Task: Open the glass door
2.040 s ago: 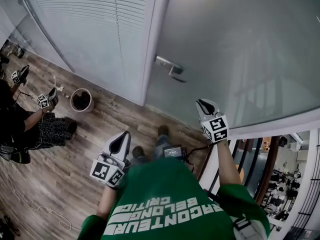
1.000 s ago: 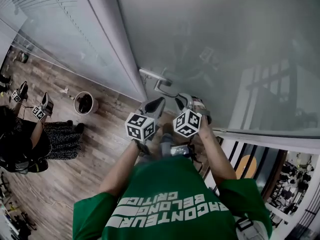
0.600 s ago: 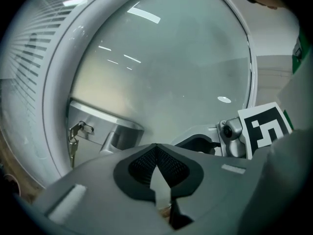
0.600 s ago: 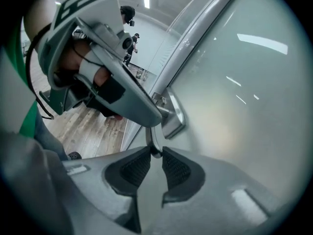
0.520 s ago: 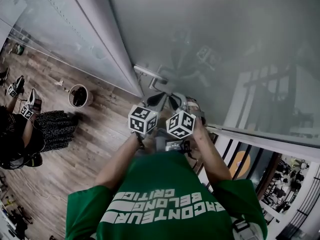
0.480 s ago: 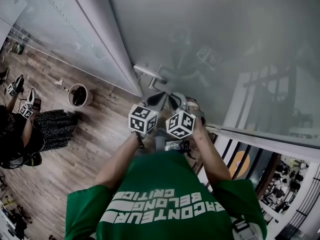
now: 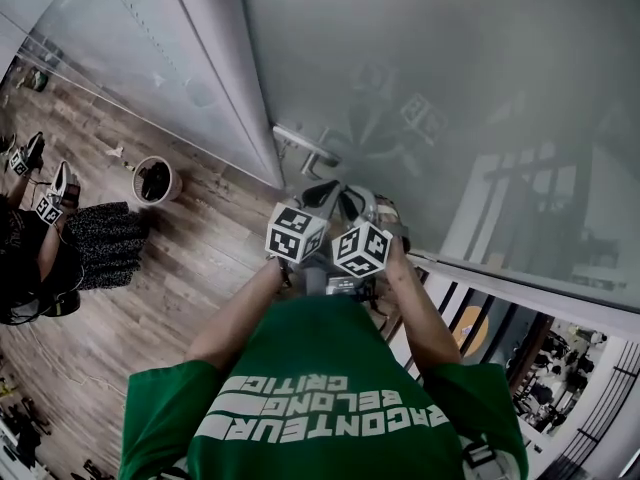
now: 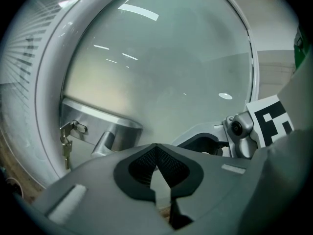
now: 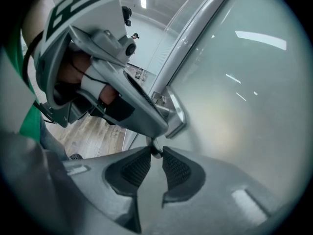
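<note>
Glass door handle [image 9: 156, 150] in hand-held gripper [image 9: 155, 153]

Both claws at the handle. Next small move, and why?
Probably press the right gripper down to turn the door handle: its claw seems closed on the lever's end, the left gripper is shut on nothing, and the glass door looks closed.

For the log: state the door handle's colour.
Silver, brushed metal; the handle shows best in the left gripper view.

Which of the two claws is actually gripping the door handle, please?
The right claw: its tips pinch the end of the door handle. The left claw is shut on nothing, with the handle off to the left in its view.
</note>
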The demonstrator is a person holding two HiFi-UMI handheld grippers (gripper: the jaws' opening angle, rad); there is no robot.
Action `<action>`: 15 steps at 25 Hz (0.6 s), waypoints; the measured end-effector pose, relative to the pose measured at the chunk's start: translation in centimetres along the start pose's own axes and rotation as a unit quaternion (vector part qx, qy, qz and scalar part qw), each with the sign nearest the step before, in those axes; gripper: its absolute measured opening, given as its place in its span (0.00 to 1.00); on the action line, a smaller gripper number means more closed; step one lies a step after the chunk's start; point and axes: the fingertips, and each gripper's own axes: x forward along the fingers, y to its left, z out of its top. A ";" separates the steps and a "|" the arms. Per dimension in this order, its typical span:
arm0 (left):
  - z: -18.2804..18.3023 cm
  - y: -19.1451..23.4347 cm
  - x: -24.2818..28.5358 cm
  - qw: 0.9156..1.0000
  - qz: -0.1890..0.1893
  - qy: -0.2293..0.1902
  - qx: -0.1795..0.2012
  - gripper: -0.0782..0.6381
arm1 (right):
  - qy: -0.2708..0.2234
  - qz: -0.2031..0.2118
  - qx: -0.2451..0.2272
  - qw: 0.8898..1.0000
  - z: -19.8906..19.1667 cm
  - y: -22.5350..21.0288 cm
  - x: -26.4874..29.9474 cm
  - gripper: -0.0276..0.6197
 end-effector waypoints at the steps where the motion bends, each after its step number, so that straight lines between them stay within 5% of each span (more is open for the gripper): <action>1: 0.1 0.0 0.0 1.000 0.004 -0.001 0.001 0.13 | 0.000 0.001 -0.001 1.000 0.0 0.0 -0.1 0.14; 15: 0.0 0.5 0.2 1.000 0.015 0.000 0.004 0.13 | 0.013 0.010 0.003 1.000 -0.1 0.3 0.5 0.15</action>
